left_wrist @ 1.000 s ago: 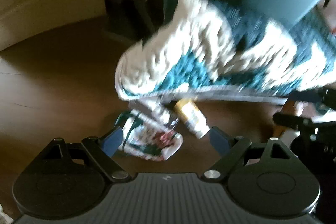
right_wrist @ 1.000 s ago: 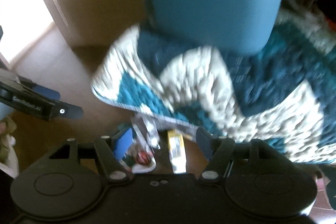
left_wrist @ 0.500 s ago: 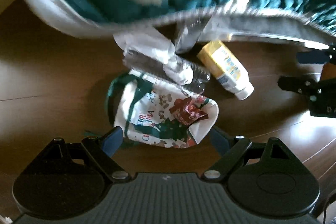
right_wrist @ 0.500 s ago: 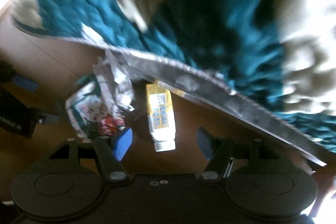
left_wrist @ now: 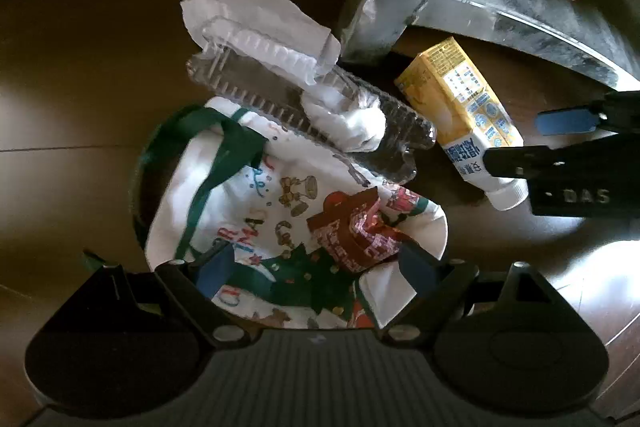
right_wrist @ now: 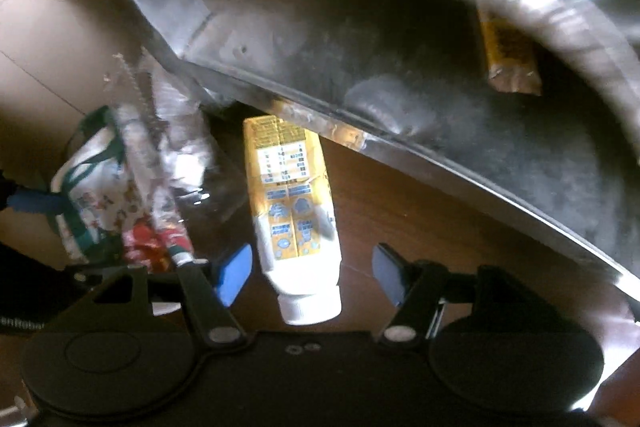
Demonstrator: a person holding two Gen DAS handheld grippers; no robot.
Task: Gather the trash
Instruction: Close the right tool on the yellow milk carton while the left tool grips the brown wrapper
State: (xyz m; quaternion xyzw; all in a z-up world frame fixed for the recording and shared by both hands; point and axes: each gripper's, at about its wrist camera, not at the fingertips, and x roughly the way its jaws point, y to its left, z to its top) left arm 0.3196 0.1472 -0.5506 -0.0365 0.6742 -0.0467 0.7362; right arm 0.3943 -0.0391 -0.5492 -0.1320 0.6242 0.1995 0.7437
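Both jaws spread wide: left hand-held gripper [left_wrist: 316, 267] straddles the printed bag [left_wrist: 248, 211] on the wooden floor [left_wrist: 72, 67], right hand-held gripper [right_wrist: 312, 273] straddles the yellow carton [right_wrist: 292, 203] beside it.

I note a yellow carton [left_wrist: 460, 99] with white cap, white bag [left_wrist: 248, 211] printed green and red, red wrapper [left_wrist: 356, 231], dark brown floor [left_wrist: 80, 67].
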